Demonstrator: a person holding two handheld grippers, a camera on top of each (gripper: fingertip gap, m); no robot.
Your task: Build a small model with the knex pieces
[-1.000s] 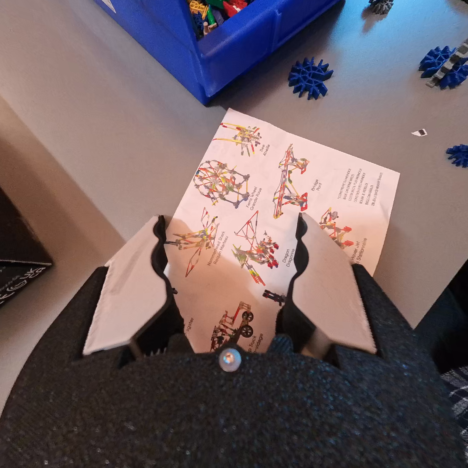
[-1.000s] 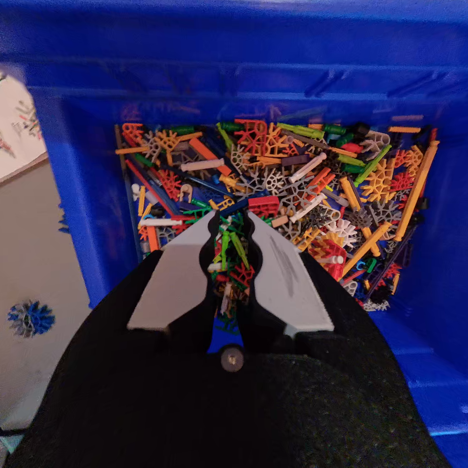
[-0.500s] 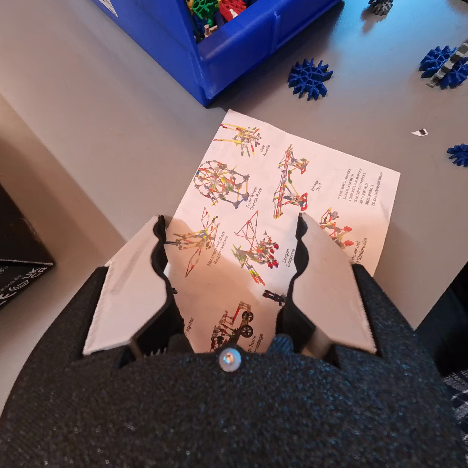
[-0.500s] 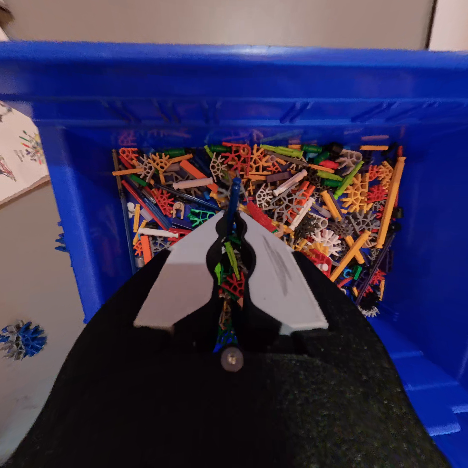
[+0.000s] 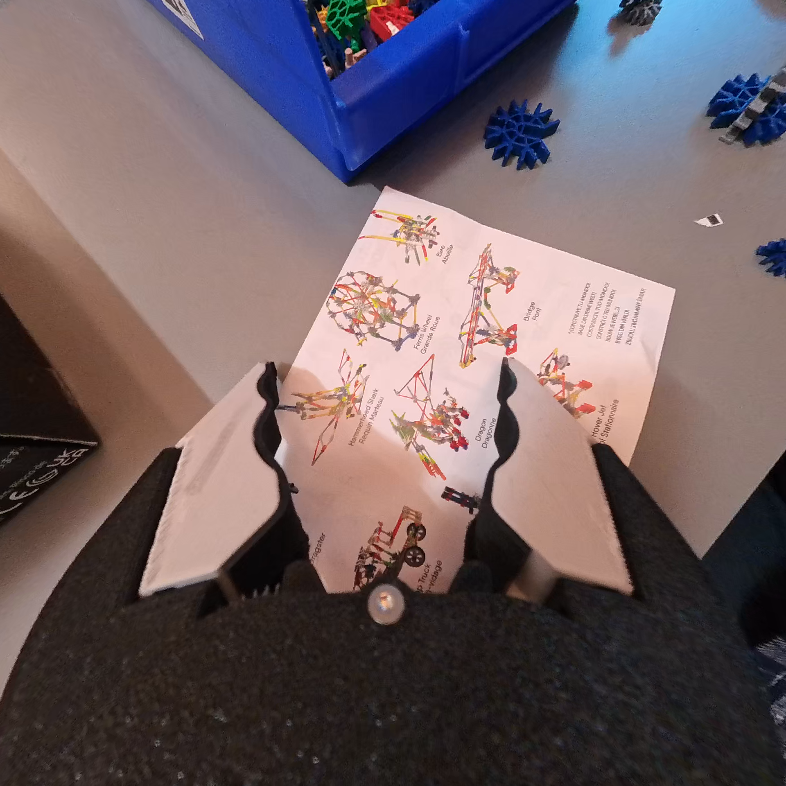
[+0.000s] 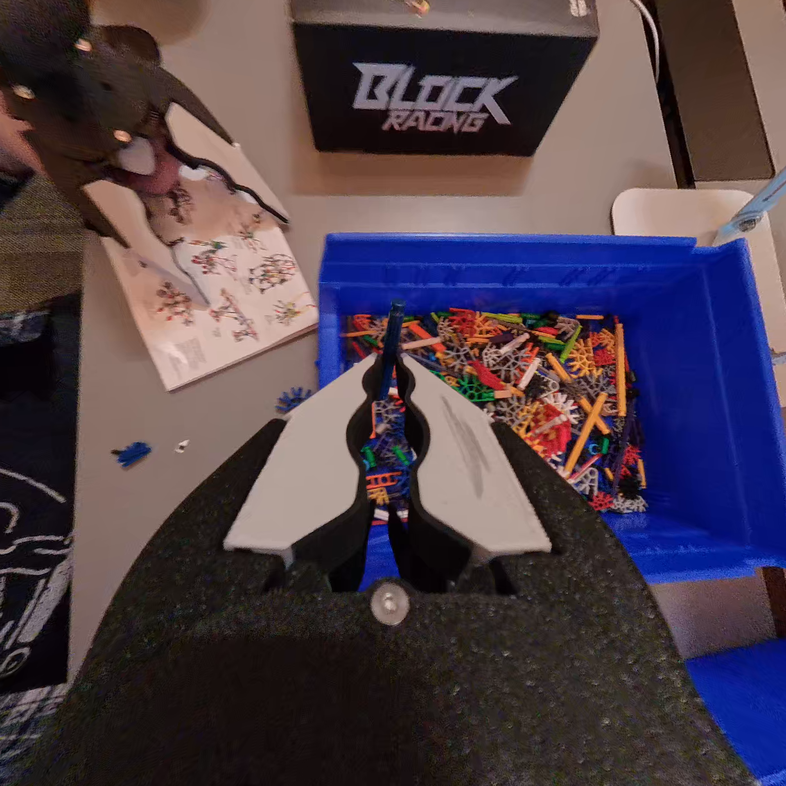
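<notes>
Grey tabletop [image 5: 149, 178] with blue bin [image 6: 701, 361] of mixed construction-toy pieces. Right gripper [image 6: 389, 361], jaws clamped on a dark blue rod [image 6: 393, 327], is raised above the bin; left gripper [image 5: 385, 370] (jaws wide, empty) hovers over the instruction sheet [image 5: 553, 306].

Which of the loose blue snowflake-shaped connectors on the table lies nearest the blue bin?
The whole blue connector just off the blue bin's corner, above the instruction sheet. The other blue ones sit farther right, at the frame edge.
</notes>
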